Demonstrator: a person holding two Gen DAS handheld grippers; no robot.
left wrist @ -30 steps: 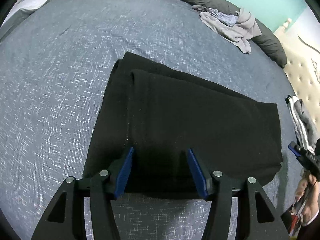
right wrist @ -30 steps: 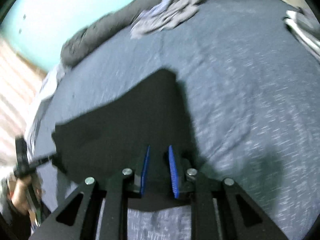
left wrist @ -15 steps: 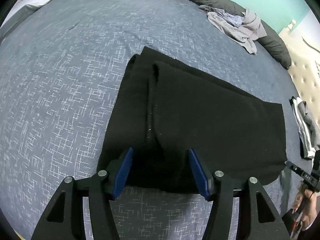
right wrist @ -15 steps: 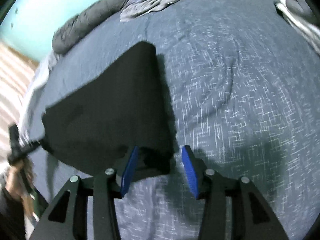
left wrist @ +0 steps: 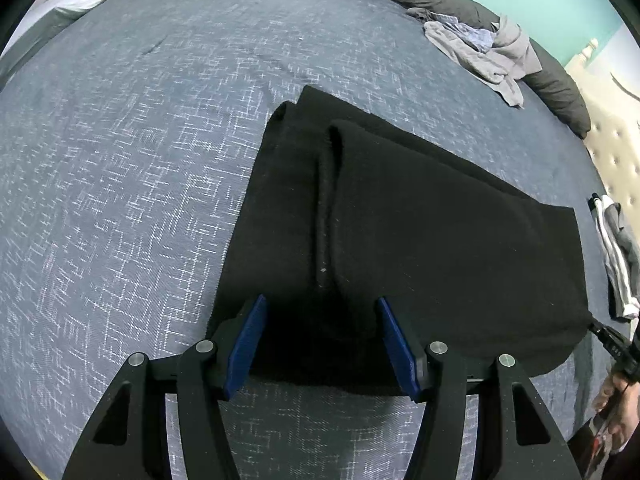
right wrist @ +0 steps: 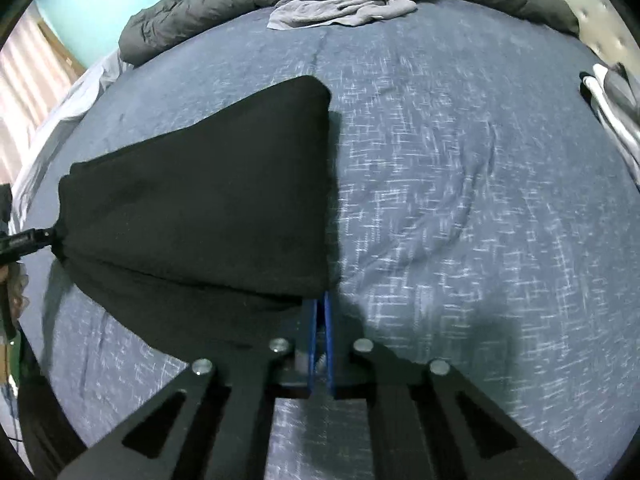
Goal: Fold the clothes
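A black garment (left wrist: 420, 232) lies partly folded on the bed (left wrist: 140, 140), one flap already laid over. The right tongs (right wrist: 320, 308) have just clenched its near corner; the left tongs (left wrist: 320, 344) stand released astride its edge, and further folds likely remain

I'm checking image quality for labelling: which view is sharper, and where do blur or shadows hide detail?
Left wrist view: crisp bedspread weave; black garment nearly featureless near the left gripper. Right wrist view: weave smeared, dark shadow beside the right gripper. Both bulge, fisheye.
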